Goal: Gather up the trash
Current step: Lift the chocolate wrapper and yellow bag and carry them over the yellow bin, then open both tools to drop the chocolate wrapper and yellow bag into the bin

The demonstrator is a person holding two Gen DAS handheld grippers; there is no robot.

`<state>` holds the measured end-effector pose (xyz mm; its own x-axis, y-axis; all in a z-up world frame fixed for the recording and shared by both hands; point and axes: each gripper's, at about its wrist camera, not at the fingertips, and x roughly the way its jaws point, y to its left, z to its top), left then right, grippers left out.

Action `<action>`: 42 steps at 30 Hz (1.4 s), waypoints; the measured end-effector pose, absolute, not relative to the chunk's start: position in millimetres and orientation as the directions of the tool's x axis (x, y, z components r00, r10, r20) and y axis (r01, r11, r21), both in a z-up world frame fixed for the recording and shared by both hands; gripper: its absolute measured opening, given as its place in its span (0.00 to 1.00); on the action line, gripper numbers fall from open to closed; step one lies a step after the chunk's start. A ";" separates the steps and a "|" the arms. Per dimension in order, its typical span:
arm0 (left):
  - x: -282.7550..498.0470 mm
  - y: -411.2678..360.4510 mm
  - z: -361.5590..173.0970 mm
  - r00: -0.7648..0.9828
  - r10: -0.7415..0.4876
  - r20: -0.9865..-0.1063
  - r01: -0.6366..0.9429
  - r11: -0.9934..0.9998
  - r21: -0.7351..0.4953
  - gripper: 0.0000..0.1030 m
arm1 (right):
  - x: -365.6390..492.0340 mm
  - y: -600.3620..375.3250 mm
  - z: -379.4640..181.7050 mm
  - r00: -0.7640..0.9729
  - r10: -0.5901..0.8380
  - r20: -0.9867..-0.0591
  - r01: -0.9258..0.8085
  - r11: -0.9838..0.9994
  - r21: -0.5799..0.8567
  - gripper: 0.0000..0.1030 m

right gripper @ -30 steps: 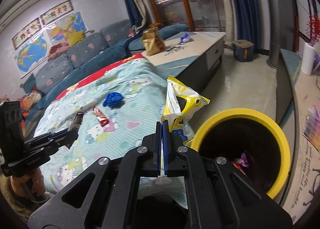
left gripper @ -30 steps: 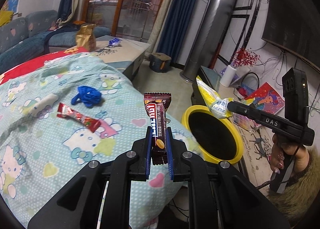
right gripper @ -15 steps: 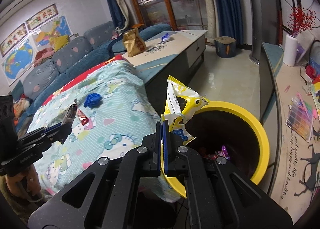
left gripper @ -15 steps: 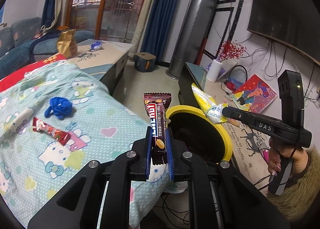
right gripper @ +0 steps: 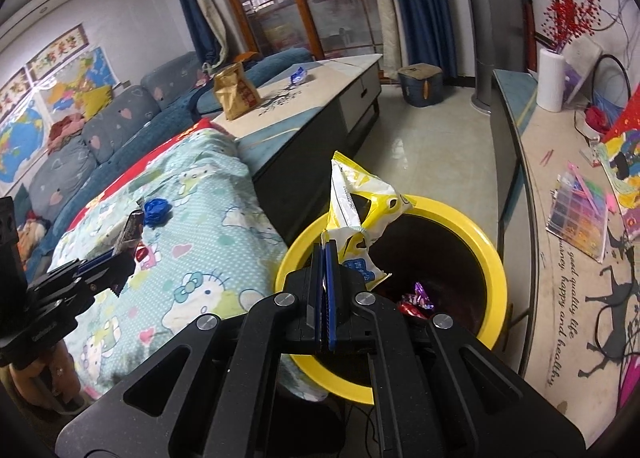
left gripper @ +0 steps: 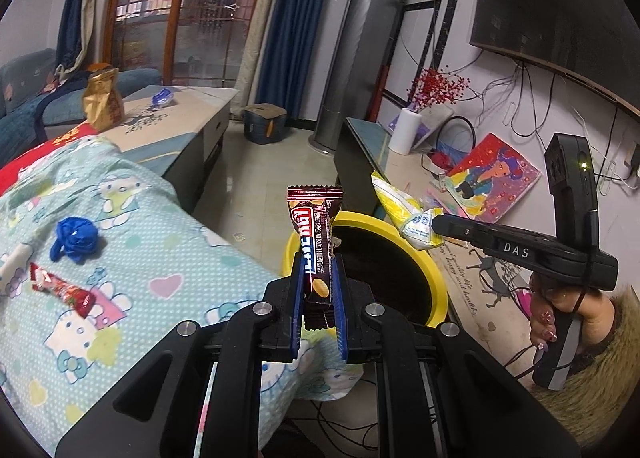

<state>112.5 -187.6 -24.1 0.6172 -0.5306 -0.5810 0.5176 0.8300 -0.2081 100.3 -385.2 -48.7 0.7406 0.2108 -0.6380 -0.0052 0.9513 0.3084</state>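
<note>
Between left tool [left gripper: 319, 278] jaws, chocolate bar wrapper [left gripper: 316, 246] stands upright.

Left hand-held gripper [left gripper: 318, 290] clamping brown snack bar [left gripper: 316, 246] upright, yellow bin [left gripper: 436, 286] just beyond — right hand-held gripper [left gripper: 434, 224] pinching yellow wrapper [left gripper: 404, 210]

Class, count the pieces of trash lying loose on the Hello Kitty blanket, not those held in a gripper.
2: a crumpled blue wrapper further up the blanket, and a red wrapper nearer its left edge. More may lie out of view.

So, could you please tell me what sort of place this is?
Most likely a home living room: a blue-grey cushioned sofa, a wall-mounted black television and a low grey-topped coffee table all show.
</note>
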 end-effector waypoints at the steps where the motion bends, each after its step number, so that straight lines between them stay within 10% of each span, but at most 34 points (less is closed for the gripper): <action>1: 113.9 -190.6 -24.6 0.615 -0.533 -0.581 0.521 0.828 -0.208 0.13 | 100.4 -387.2 -49.2 0.741 0.207 -0.639 0.000 0.951 0.309 0.00; 37: 173.3 -278.4 -88.1 0.498 -0.549 -0.671 0.591 0.782 -0.201 0.14 | 106.7 -430.6 -93.1 0.653 0.170 -0.738 0.112 0.942 0.316 0.01; 39: 176.1 -282.1 -91.3 0.492 -0.554 -0.672 0.595 0.777 -0.204 0.17 | 106.2 -433.0 -94.5 0.651 0.165 -0.741 0.123 0.940 0.317 0.01; 42: 181.0 -286.4 -94.5 0.503 -0.551 -0.666 0.589 0.782 -0.203 0.59 | 105.7 -438.3 -97.0 0.650 0.151 -0.744 0.150 0.935 0.322 0.14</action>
